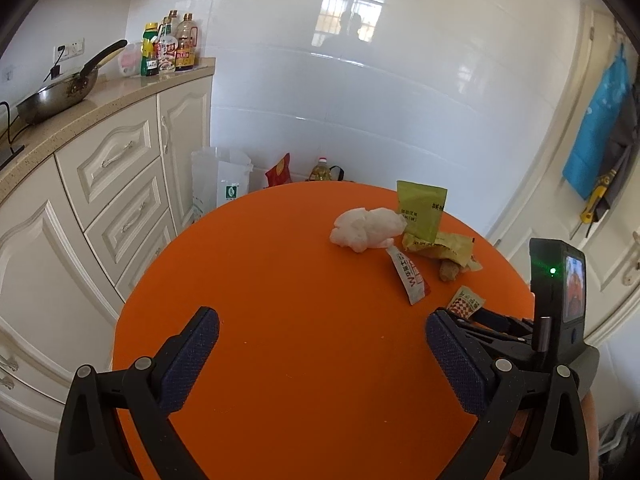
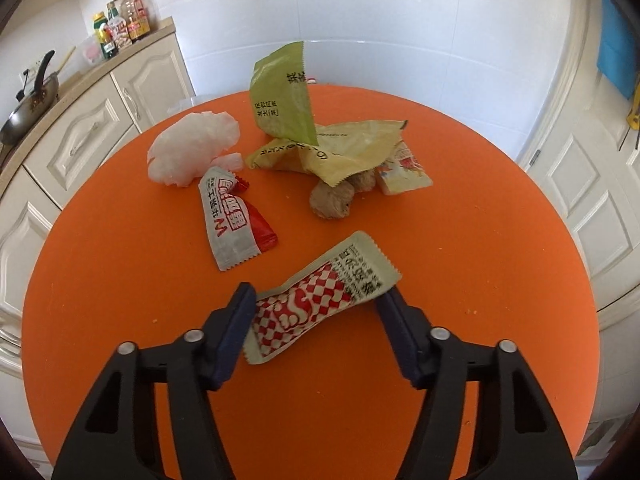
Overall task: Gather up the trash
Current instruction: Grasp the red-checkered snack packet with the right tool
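Now checkered sachet [image 2: 320,296] lies diagonal, far end up-right, between spread right jaws; left jaws spread, empty

Matt orange table [image 2: 120,280]; glossy wall tiles [image 1: 360,100]; crinkled shiny checkered sachet [image 2: 316,300].

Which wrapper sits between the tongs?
The red-and-white checkered wrapper, lying between the open right tongs. The green wrapper and red-and-grey wrapper lie farther away.

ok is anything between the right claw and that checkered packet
Nothing visible. The checkered packet already lies between the open fingers of the right claw on the orange table. The other wrappers sit farther back, clear of it.
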Demonstrator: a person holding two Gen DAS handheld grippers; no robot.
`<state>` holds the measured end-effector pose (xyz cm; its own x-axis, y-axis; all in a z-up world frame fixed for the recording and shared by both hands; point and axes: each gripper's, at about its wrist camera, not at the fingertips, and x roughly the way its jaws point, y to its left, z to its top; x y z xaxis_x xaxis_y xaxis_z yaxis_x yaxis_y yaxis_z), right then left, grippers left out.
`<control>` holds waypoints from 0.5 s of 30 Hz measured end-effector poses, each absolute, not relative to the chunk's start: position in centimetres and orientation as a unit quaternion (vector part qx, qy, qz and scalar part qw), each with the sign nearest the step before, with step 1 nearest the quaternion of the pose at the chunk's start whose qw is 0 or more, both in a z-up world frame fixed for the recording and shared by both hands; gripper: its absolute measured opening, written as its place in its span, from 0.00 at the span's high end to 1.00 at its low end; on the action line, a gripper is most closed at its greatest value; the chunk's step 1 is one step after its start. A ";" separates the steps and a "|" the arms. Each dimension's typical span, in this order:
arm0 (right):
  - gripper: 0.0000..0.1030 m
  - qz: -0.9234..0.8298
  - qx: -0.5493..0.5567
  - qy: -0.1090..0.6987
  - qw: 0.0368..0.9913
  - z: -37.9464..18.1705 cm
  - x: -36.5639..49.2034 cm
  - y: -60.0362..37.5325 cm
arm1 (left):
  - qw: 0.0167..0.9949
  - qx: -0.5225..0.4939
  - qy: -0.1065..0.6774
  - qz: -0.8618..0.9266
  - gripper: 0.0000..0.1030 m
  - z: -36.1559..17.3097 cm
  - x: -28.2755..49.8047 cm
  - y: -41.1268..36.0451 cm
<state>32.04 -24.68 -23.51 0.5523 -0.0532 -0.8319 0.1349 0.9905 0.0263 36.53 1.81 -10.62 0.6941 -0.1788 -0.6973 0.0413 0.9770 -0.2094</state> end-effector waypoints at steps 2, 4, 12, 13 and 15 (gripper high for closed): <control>0.58 -0.046 0.045 0.467 0.882 -23.4 32.0 -24.5 | 0.915 -0.089 0.388 -0.062 0.01 -10.9 36.5 1.9; 0.75 -0.036 0.052 0.466 0.883 -23.4 31.7 -24.4 | 0.916 -0.088 0.386 -0.062 0.01 -11.1 36.1 2.0; 0.74 -0.029 0.101 0.468 0.878 -23.1 32.5 -25.5 | 0.918 -0.085 0.383 -0.053 0.01 -11.6 34.4 2.0; 0.73 -0.029 0.095 0.465 0.879 -23.1 32.7 -25.3 | 0.918 -0.084 0.384 -0.053 0.01 -11.7 34.3 1.8; 0.73 -0.035 0.072 0.461 0.884 -23.1 32.9 -24.7 | 0.918 -0.079 0.385 -0.052 0.01 -11.7 33.8 1.4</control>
